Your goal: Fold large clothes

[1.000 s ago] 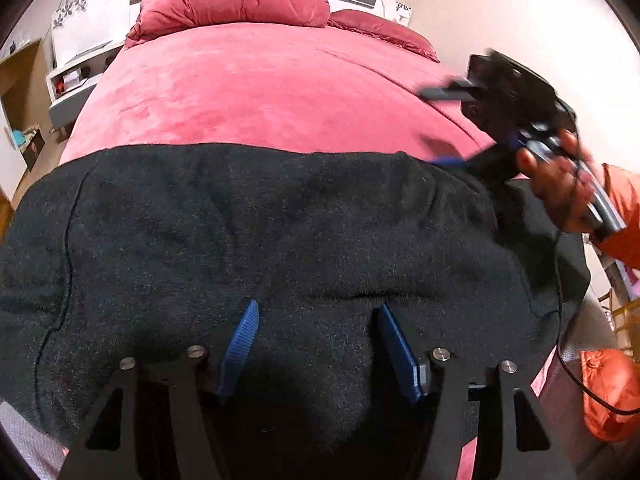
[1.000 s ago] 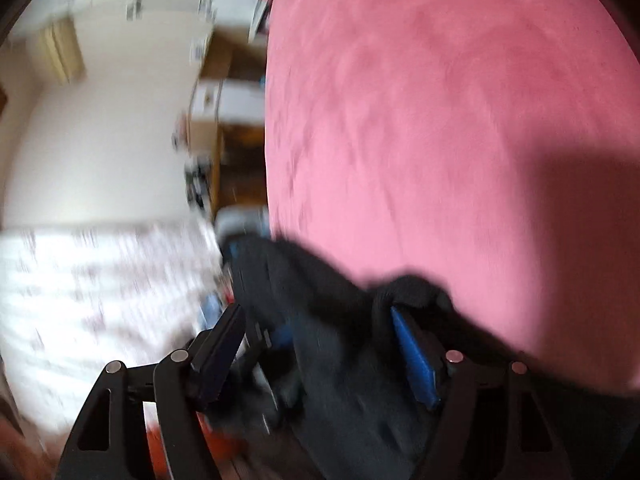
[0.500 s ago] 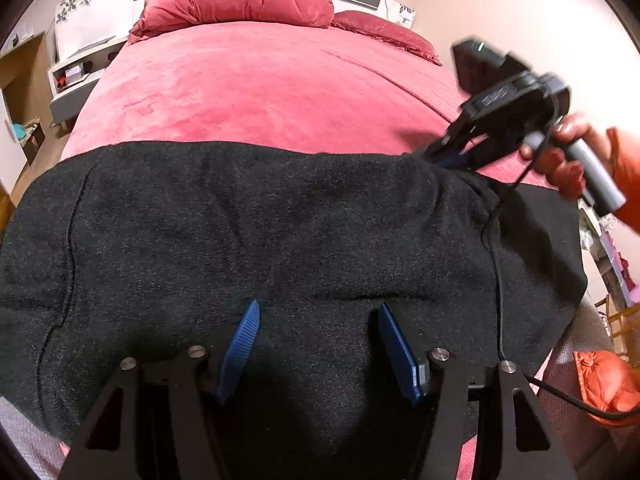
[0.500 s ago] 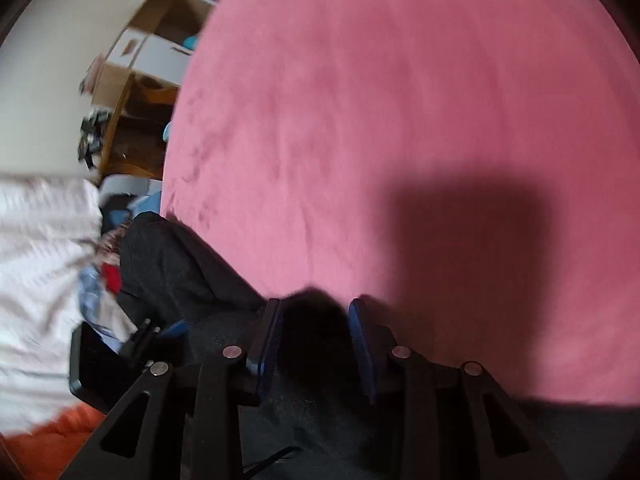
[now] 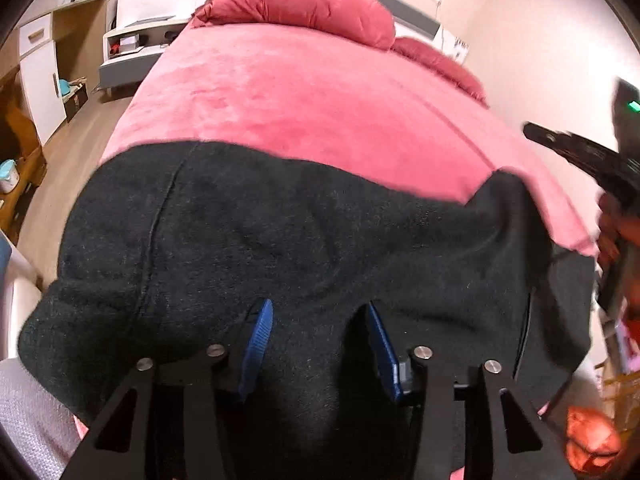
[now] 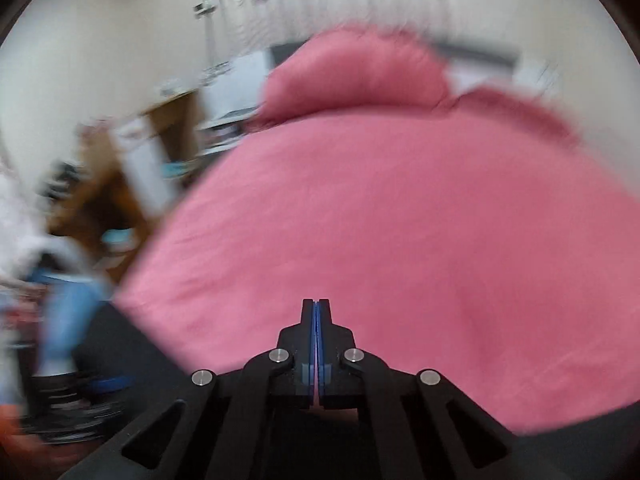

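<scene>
A large black fleece garment (image 5: 304, 240) lies spread over the near end of the pink bed (image 5: 320, 96). My left gripper (image 5: 320, 332) points down into it, its jaws closing with a ridge of the black cloth bunched between the blue pads (image 5: 260, 332). My right gripper (image 6: 316, 308) is shut with nothing between its pads, held above the bedspread (image 6: 400, 220) and facing the pillows. In the left wrist view the right gripper (image 5: 580, 156) shows blurred at the right edge, held by a hand (image 5: 616, 236). Black cloth (image 6: 120, 344) shows at the right wrist view's lower left.
Pink pillows (image 5: 304, 4) lie at the head of the bed. A white and wooden cabinet (image 5: 40, 72) and a low white shelf (image 5: 136, 44) stand on the floor to the left. Something orange (image 5: 592, 440) sits low at the right, beside the bed.
The right gripper closed from wide open to shut, left the garment's far corner and swung up toward the pillows. The left jaws narrowed on the cloth, and the left hand shifted sideways.
</scene>
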Action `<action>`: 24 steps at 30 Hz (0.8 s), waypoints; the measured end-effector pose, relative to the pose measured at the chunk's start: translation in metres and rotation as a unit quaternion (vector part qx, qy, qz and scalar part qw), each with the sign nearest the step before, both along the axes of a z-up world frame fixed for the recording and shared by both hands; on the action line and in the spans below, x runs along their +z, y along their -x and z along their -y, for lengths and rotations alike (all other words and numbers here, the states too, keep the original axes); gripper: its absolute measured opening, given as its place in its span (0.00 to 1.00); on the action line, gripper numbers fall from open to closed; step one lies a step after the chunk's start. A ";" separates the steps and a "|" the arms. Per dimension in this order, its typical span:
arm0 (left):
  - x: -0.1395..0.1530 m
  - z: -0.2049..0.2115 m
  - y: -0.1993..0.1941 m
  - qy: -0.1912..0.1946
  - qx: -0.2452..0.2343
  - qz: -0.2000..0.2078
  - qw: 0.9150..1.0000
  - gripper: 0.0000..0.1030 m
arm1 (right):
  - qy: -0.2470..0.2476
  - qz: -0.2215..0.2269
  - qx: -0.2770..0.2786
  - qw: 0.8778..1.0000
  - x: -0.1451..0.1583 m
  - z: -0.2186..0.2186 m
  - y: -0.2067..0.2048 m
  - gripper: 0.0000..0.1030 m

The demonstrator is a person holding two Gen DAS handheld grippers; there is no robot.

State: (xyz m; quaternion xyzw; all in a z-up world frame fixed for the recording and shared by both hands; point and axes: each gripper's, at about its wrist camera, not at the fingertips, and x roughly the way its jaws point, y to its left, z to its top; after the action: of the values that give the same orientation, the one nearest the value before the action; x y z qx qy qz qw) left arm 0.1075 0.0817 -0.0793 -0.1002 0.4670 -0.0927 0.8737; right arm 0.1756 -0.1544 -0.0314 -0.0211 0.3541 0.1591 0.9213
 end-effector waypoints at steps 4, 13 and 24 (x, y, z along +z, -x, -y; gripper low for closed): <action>0.009 0.002 0.001 -0.005 -0.006 0.002 1.000 0.47 | -0.168 -0.169 -0.010 0.971 -0.050 0.025 -0.044 0.05; 0.011 -0.018 -0.062 -0.035 0.001 -0.016 0.999 0.45 | -0.192 -0.360 0.082 0.909 -0.103 -0.009 -0.046 0.54; -0.004 -0.045 -0.032 -0.044 0.072 0.010 0.996 0.04 | -0.030 -0.129 0.055 0.990 -0.043 -0.025 0.002 0.08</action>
State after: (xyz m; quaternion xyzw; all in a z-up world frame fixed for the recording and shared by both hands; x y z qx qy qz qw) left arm 0.1396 0.1268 -0.0836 -0.0945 0.4536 -0.0101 0.8861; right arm 0.1732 -0.1292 -0.0745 0.0080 0.4636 0.2215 0.8579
